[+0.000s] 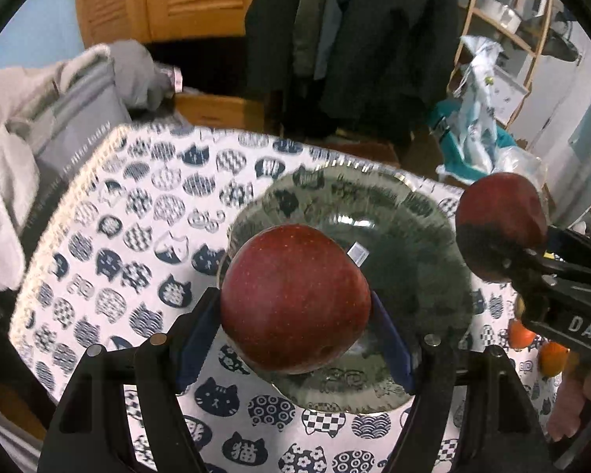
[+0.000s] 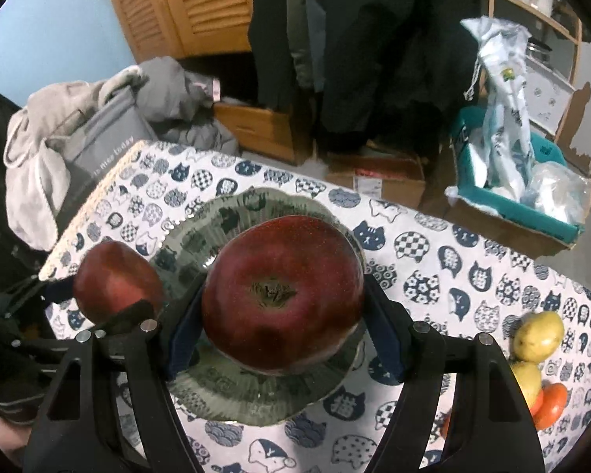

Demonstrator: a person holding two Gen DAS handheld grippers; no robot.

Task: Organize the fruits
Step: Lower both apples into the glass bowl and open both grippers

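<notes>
Looked like a lived-in home, a cluttered room used for dining and storage. Showed a cat-print tablecloth over the table, dark coats hung beside louvered wooden doors, laundry heaped on a chair, cardboard boxes on the floor, open shelving with kitchenware.

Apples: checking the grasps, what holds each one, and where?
Left hand-held gripper clamps one apple by its sides; right hand-held gripper clamps another apple likewise.
</notes>
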